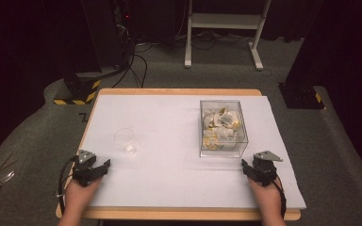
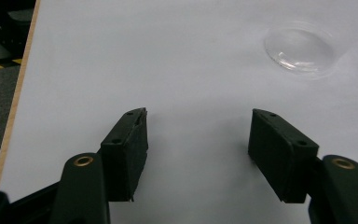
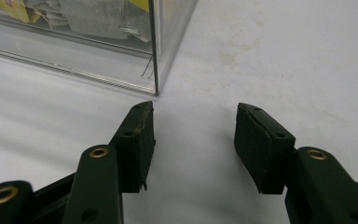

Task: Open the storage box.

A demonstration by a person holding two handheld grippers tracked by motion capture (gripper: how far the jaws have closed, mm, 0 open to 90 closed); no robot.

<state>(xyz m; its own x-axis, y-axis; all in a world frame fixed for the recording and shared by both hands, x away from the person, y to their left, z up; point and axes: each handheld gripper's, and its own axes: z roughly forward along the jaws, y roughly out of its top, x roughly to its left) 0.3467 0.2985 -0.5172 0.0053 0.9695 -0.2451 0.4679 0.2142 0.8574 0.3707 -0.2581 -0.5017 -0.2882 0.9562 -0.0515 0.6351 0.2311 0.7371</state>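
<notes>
Fingers (image 3: 140, 140) empty beside clear box (image 3: 121, 51); contents cropped, indistinct.

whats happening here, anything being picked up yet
Nothing is held. A person rests both hands at the near edge of the white-covered table. The left gripper has its jaws open and empty, near a clear glass cup. The right gripper, also open and empty, sits just short of a clear box of wrapped tea bags.

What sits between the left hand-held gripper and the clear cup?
Nothing: in the left gripper view, only bare white table cover lies between the open left hand-held gripper and the clear cup.
</notes>
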